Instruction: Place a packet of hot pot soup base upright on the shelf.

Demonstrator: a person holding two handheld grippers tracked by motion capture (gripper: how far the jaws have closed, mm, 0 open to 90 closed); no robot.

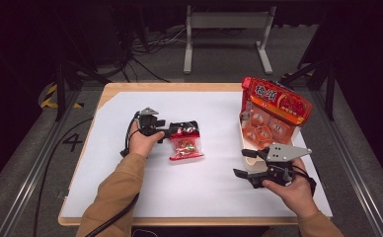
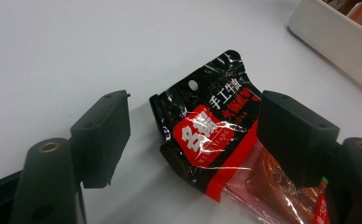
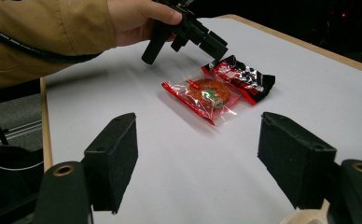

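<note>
A snack packet [image 1: 185,143] with a black and red top and a clear lower part lies flat on the white sheet, left of the middle. My left gripper [image 1: 178,130] reaches over its black top end. In the left gripper view the packet [image 2: 207,140] lies between the jaws of the left gripper [image 2: 193,121]; the left jaw stands clear of it, and the right one hangs over its edge. My right gripper [image 1: 241,164] is held near the front right, open and with nothing in it. Its own view looks across the table at the packet [image 3: 216,88] and the left gripper [image 3: 214,46].
A red display box [image 1: 273,106] of orange packets stands in a pale tray [image 1: 248,159] at the right, close to the right gripper. The tray's wall [image 2: 333,32] is in the left gripper view too. The table's wooden edge [image 1: 179,220] runs along the front.
</note>
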